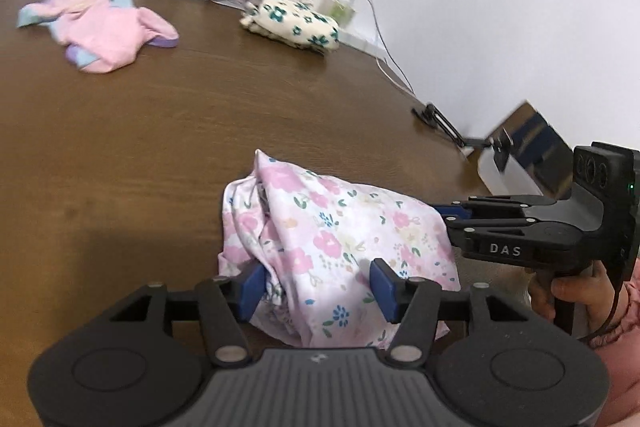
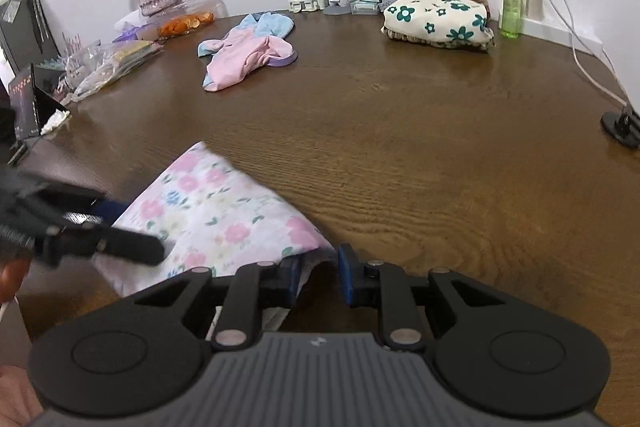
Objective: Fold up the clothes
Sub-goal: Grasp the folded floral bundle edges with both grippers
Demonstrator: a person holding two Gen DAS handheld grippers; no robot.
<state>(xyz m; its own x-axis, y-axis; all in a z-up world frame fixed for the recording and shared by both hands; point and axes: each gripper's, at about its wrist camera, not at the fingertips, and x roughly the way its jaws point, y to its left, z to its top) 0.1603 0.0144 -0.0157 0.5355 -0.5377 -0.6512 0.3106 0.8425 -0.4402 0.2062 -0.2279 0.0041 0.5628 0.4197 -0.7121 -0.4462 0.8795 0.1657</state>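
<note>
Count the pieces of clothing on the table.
3: floral garment nearest, between the grippers; pink-and-blue garment far left; folded cream flowered piece by the wall. More may be hidden.

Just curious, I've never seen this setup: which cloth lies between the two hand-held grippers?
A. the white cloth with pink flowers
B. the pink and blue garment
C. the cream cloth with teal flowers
A: the white cloth with pink flowers lies right at both sets of blue pads; the other two lie far across the table.

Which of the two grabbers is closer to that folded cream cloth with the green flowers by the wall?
Right, by a little. The right gripper sits at the pink floral garment's side toward that cream cloth; the left gripper is farther across.
</note>
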